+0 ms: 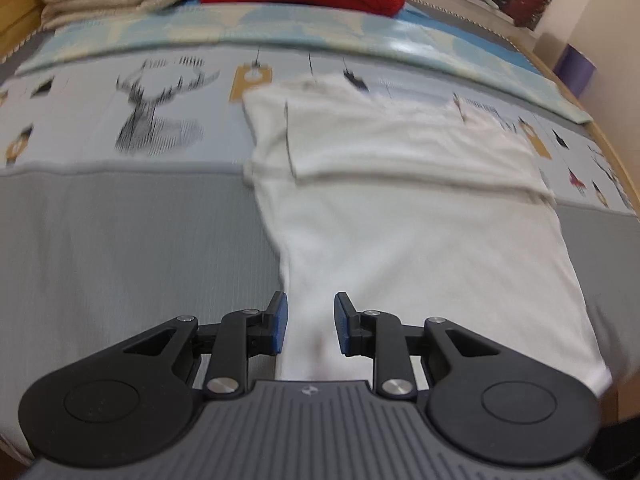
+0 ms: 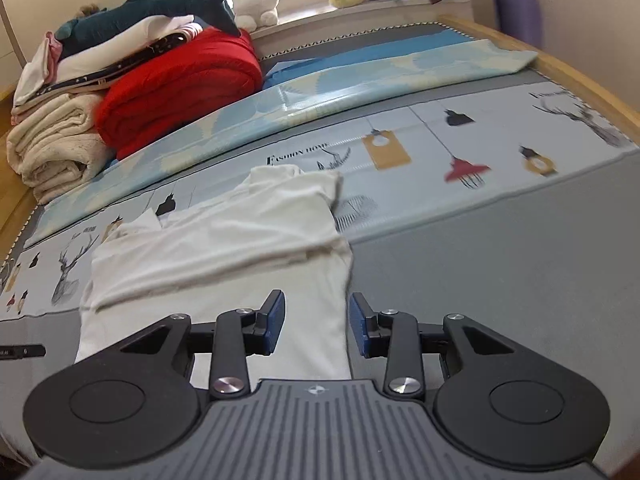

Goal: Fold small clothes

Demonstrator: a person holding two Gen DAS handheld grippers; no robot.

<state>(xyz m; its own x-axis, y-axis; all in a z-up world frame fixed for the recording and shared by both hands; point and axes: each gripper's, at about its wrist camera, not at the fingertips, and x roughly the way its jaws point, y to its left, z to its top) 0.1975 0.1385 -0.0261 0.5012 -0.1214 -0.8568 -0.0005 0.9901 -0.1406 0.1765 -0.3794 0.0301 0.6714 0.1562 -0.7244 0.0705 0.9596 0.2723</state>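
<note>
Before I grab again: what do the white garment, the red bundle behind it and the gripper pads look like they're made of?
White garment: thin, matte knit, probably cotton jersey; it lies flat with soft creases. Red bundle: thick, ribbed, looks like a knitted or quilted blanket. Left gripper and right gripper: blue pads, finely ridged, likely rubber, on black plastic fingers.

You see a white garment (image 1: pixel 420 240) of soft matt cloth lying on a finely ribbed grey mat (image 1: pixel 132 248). Beyond the garment, a red blanket (image 2: pixel 180 84) looks thick and knitted beside fluffy cream towels (image 2: pixel 56 148). Your grippers' fingers (image 2: pixel 276 322) are matt black plastic with blue textured pads and shiny metal rivets.
</note>
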